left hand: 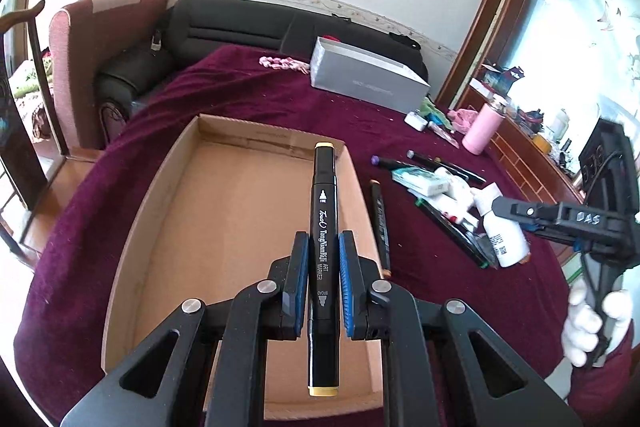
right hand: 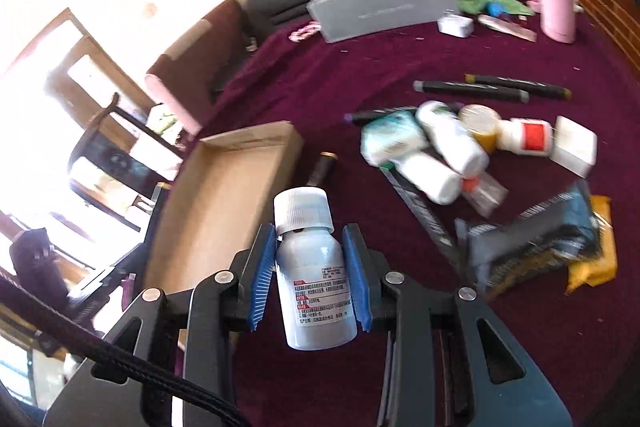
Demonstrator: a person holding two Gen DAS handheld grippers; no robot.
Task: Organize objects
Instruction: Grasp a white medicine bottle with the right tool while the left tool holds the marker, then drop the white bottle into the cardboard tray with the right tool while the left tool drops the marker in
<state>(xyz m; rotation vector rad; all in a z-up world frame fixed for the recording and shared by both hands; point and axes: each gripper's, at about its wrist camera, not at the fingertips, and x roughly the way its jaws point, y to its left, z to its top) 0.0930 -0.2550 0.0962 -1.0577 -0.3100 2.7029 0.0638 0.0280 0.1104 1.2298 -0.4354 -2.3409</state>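
Left wrist view: a black art marker [left hand: 323,259] is pinched mid-barrel between the blue pads of the left hand-held gripper [left hand: 323,281], jaws narrowed to the barrel's width. The marker's long axis runs straight along the fingers, tan cap pointing away. It is held over the cardboard box [left hand: 140,211], whose bare floor lies directly below and ahead, so the left side is judged nearer the box. The right hand-held gripper [left hand: 505,209] is seen at the right edge, over the clutter pile [left hand: 440,195] on the maroon-covered surface [left hand: 248,87].

Right wrist view: a white bottle [right hand: 316,279] is clamped at its shoulder by the right hand-held gripper [right hand: 310,279], jaws drawn in against its sides, cap pointing away along the fingers. The box [right hand: 224,211] lies ahead and to the left, just beside the bottle in frame. Loose markers [right hand: 480,91] and the pile [right hand: 452,147] are left to the right on the surface [right hand: 400,59]. A leftward carry is judged next.
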